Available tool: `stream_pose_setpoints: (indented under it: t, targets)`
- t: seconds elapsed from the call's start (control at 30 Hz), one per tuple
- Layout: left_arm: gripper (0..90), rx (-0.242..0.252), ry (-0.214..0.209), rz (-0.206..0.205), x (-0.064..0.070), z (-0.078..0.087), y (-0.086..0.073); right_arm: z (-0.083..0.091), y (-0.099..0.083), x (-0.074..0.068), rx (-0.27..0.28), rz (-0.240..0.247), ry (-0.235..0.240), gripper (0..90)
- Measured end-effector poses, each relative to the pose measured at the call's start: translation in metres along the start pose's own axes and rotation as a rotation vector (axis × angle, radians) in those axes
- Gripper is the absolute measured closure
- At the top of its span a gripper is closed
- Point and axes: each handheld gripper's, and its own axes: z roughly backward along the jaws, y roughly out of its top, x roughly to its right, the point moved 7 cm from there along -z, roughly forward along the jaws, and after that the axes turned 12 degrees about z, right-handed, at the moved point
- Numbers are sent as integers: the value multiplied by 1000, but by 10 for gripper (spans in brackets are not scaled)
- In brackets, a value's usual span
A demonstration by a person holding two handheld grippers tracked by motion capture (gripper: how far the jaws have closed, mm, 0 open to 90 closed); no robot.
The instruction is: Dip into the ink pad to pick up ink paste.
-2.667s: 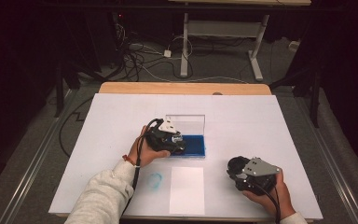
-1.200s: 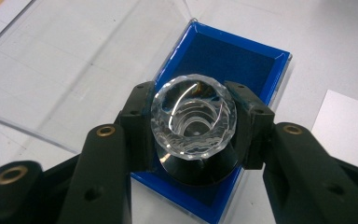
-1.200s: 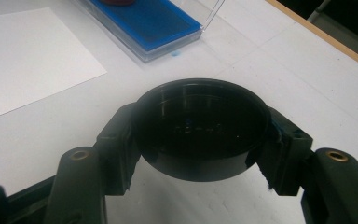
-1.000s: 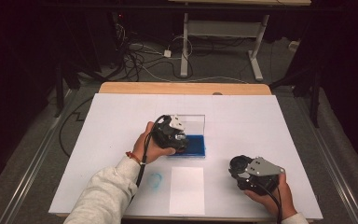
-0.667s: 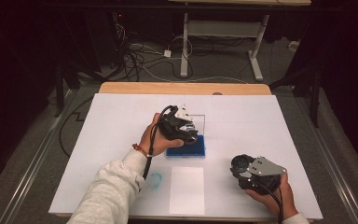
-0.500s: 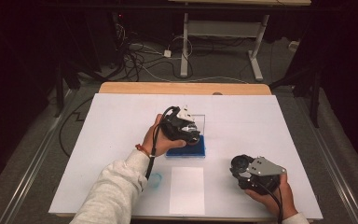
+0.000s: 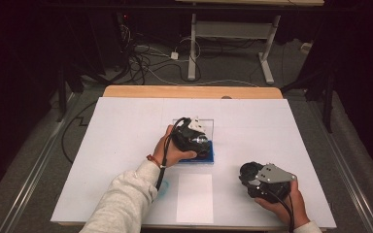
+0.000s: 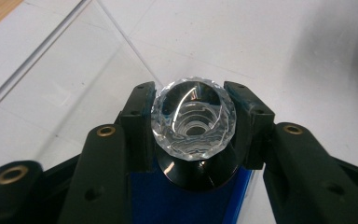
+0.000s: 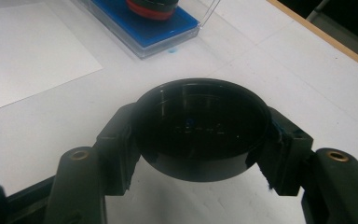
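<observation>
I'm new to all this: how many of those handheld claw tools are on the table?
2: the left claw sits over the blue tray mid-table, pinching a faceted crystal piece; the right claw, near the front edge, grips a black cap.

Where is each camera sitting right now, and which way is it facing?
High view: above the near edge, looking forward and down on the white table; both forearms enter from below.
Left gripper view: rides the left gripper, jaws clamping a crystal knob.
Right gripper view: rides the right gripper, holding a black cap.
Shared: the blue tray.

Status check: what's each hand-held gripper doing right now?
Left hand-held gripper shut on crystal knob, over blue tray. Right hand-held gripper shut on black cap. Nothing blocking.
</observation>
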Motion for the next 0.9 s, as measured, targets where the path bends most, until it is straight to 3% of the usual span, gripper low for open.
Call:
stream_pose_setpoints:
  t: [0.37,0.77,0.9]
  targets:
    - [549,-10,2,-12,2,-7,-3,-3,-2,-4,-24,20,22,385]
    - [549,-24,-11,17,-1,-5,-5,-4,-2,-5,-26,19,23,385]
    - [549,-52,14,-17,2,-4,-5,-3,-1,-5,-24,20,24,385]
